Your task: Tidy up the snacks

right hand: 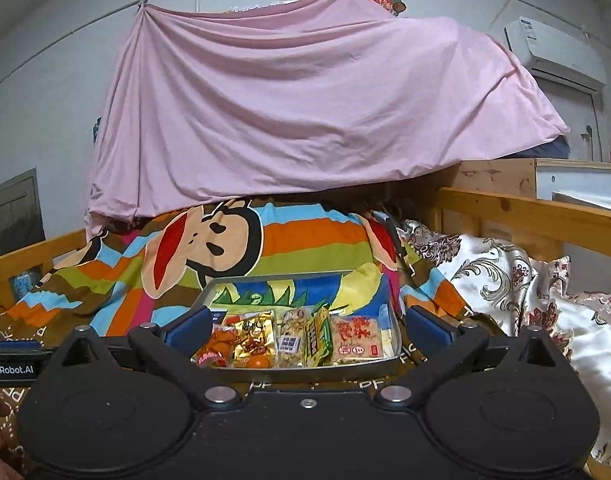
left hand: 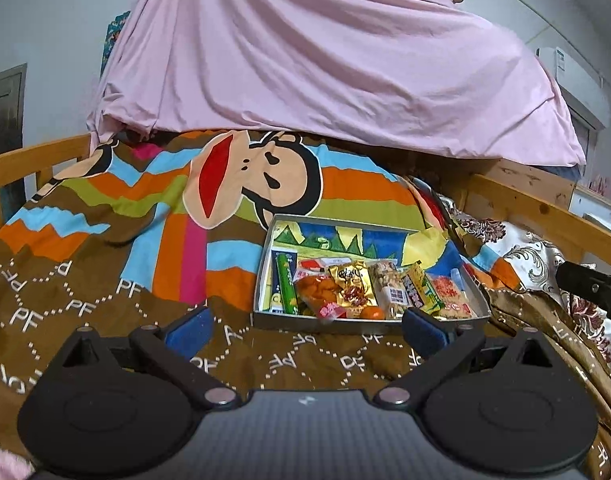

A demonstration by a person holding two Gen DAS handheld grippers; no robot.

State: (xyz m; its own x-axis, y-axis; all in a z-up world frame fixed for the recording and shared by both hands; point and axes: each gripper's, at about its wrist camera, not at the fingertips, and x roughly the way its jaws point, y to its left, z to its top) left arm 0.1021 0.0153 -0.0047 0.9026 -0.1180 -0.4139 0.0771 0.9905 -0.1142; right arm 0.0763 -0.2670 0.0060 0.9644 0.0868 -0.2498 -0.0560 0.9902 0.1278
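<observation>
A striped quilt (left hand: 153, 216) with a cartoon monkey face (left hand: 257, 176) is being spread across the bed, brown "PF" lettering being shown on its near part. A pink sheet (right hand: 305, 120) is being hung from a wall line (right hand: 85, 26) and draped over whatever is behind the quilt; what is under it cannot be told. A wooden bed rail (right hand: 525, 208) is being seen at right, another rail (left hand: 29, 160) at left. A white floral satin cover (right hand: 505, 280) is being bunched beside the quilt. An air conditioner (right hand: 553, 52) is being mounted high on the wall.
</observation>
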